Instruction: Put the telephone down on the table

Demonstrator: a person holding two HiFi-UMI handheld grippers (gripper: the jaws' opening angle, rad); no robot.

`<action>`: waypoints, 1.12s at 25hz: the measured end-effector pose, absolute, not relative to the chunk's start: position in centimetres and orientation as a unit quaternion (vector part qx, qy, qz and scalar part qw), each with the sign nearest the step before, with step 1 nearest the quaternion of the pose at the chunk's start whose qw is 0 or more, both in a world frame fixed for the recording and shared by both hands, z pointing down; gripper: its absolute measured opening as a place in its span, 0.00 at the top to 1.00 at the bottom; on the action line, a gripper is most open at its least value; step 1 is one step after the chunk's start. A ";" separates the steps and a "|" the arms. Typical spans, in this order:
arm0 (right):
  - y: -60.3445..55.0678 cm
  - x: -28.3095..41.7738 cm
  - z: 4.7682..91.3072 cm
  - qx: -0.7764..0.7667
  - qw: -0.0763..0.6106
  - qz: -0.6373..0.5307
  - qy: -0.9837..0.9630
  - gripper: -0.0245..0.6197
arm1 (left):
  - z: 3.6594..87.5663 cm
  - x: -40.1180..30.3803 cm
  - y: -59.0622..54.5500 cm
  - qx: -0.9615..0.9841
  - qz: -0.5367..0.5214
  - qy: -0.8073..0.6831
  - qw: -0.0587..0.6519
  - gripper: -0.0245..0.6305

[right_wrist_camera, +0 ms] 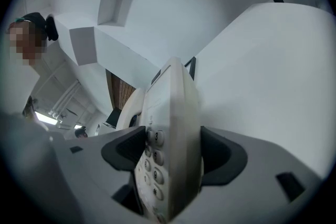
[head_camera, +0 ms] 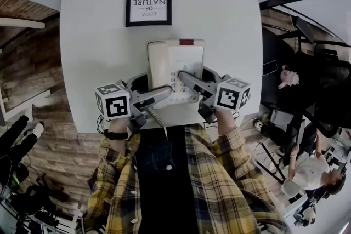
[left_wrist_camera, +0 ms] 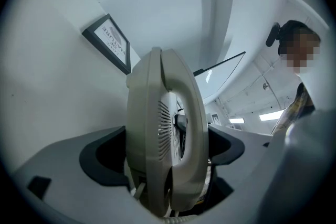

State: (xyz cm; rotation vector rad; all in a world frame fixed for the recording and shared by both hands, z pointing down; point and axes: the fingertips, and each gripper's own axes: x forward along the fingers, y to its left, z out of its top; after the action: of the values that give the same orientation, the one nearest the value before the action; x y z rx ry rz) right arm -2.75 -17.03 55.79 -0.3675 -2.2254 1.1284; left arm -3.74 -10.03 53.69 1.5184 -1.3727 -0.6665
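Two claws meet the telephone [head_camera: 176, 60] at its near end, just in front of the person's plaid shirt [head_camera: 219, 172]. The left claw [head_camera: 164, 91] takes the near left corner, where the handset [left_wrist_camera: 178, 128] lies in its cradle. Its jaws stand spread wide, one above and one below, and both pads look to sit against the body. I judge this a hold on a thick part, not an empty spread. The right claw [head_camera: 185, 77] pinches the near right corner across the keypad [right_wrist_camera: 152, 165], with pads on top and underside. Neither hand is nearer: they share the same end, side by side.

From there the telephone's long axis runs straight away from the person. It lies level, or close to it, over the near middle of the white bench [head_camera: 93, 35]. The coming move turns on this: the bench lies directly below, and the lower jaws sit between it and the underside at the near end. Whether the far end already rests on the surface cannot be told. Farther off, well apart, a framed print [head_camera: 148, 0] sits near the far edge.
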 end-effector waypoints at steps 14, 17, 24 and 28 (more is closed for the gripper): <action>-17.6 -2.4 57.5 -0.122 0.329 0.418 -0.838 0.50 | 55.5 -3.5 -10.3 0.592 -0.260 -0.570 0.506 0.32; -17.7 -2.4 57.8 -0.115 0.336 0.411 -0.840 0.50 | 56.4 -3.5 -10.0 0.583 -0.255 -0.574 0.516 0.32; -18.2 -2.2 58.3 -0.095 0.353 0.379 -0.850 0.50 | 56.5 -5.1 -9.1 0.540 -0.230 -0.626 0.514 0.33; -18.2 -2.2 58.3 -0.094 0.355 0.376 -0.851 0.50 | 56.0 -5.7 -9.3 0.546 -0.220 -0.626 0.511 0.33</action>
State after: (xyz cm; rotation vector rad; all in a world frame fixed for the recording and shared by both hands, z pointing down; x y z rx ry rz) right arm -2.21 -18.23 58.31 -0.2432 -2.1977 0.9725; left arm -5.66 -9.29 56.03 1.3140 -1.5073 -0.5304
